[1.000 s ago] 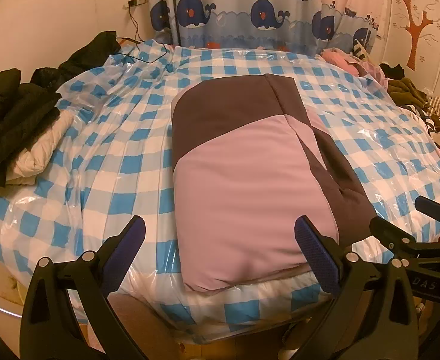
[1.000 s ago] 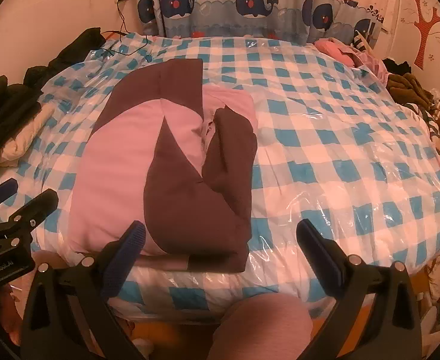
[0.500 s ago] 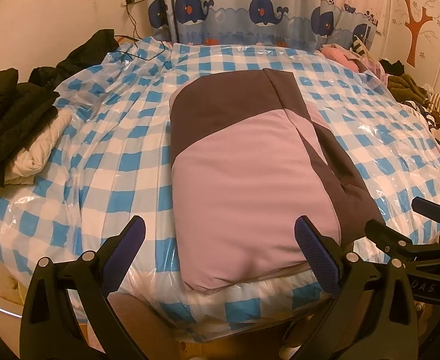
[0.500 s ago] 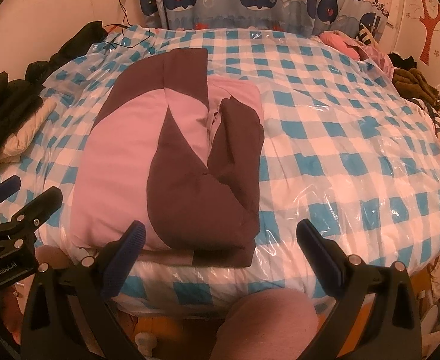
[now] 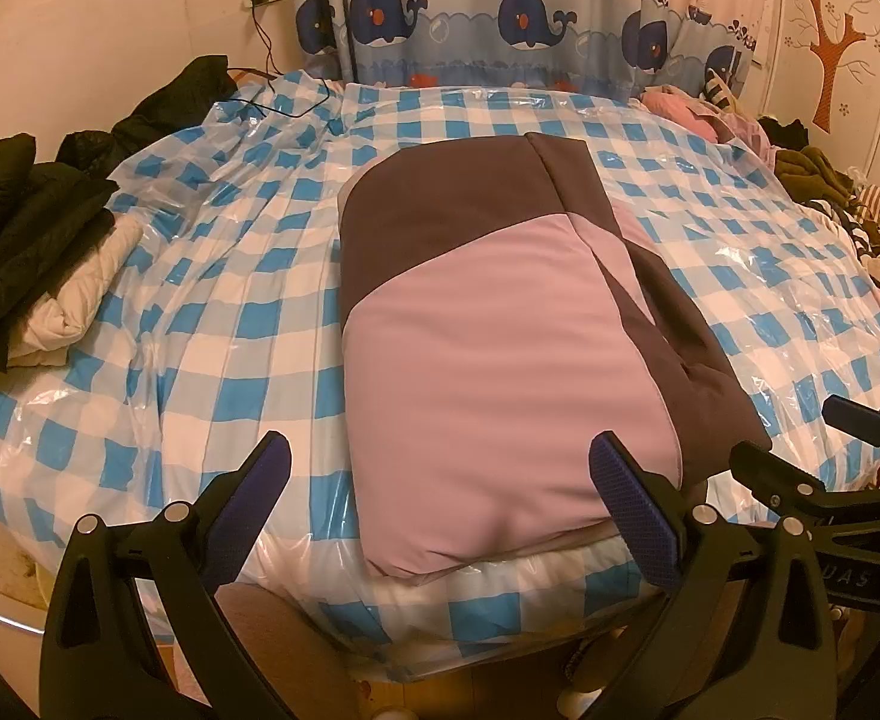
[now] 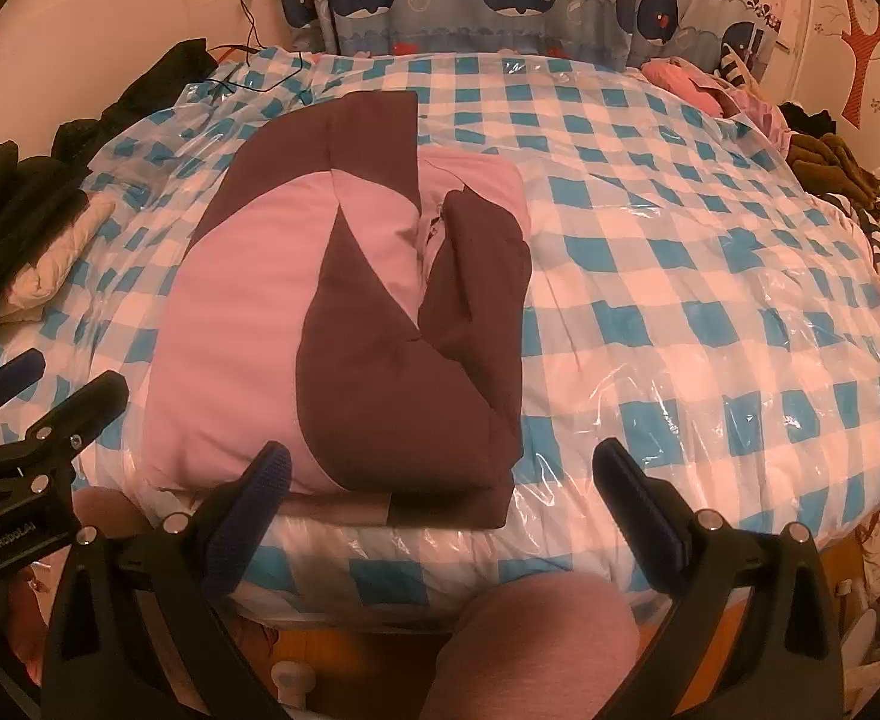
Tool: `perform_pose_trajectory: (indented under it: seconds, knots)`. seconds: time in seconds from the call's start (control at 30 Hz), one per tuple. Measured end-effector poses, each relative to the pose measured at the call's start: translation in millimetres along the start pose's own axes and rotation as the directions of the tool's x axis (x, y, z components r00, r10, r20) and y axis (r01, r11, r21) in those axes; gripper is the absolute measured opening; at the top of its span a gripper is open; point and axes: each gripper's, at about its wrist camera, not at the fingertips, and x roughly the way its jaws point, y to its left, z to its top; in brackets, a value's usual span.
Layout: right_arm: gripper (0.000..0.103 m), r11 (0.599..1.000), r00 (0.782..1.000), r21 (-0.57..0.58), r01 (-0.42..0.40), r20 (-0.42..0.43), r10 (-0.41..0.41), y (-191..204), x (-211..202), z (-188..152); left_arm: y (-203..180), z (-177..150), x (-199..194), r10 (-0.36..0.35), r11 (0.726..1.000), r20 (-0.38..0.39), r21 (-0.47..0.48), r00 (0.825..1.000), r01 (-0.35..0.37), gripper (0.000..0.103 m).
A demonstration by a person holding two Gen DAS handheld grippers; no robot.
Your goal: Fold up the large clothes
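One folded jacket (image 5: 499, 372) on the bed (image 5: 212, 324); two grippers, left gripper (image 5: 440, 498) and right gripper (image 6: 440, 492), jaws spread, seemingly empty.

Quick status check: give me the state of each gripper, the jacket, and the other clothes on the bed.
left gripper: open, empty, hovering at the bed's near edge.
right gripper: open, empty.
pink and brown jacket: folded, flat on the plastic-covered bed.
black coats: piled at the left edge.

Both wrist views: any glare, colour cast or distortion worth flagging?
Left wrist: warm orange cast, glare on the plastic cover, fisheye bending the bed edge, dark corners. Right wrist: same cast, glare streaks on the cover, jacket sharp; both claws open.
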Motion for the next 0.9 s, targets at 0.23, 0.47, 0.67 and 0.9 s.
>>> perform_pose_trajectory:
  seconds: [0.23,0.47,0.67,0.9]
  knots:
    - [0.097,1.0,1.0,0.0,-0.001,0.0,0.001,0.0,-0.3,0.0,-0.8,0.1,-0.4,0.0,1.0,0.0,-0.002,1.0,0.0,0.096]
    - [0.097,1.0,1.0,0.001,-0.001,0.0,0.001,1.1,-0.5,-0.6,-0.7,-0.5,-0.1,0.001,1.0,0.001,-0.001,1.0,-0.001,0.096]
    - [0.097,1.0,1.0,0.001,-0.002,0.0,0.002,2.1,-0.9,-1.0,-0.5,-0.3,-0.1,-0.003,1.0,0.0,-0.001,1.0,0.003,0.096]
    - [0.097,1.0,1.0,0.003,-0.001,0.001,0.001,4.0,-1.3,-1.3,-1.3,0.0,-0.9,-0.001,1.0,0.0,0.0,1.0,0.001,0.096]
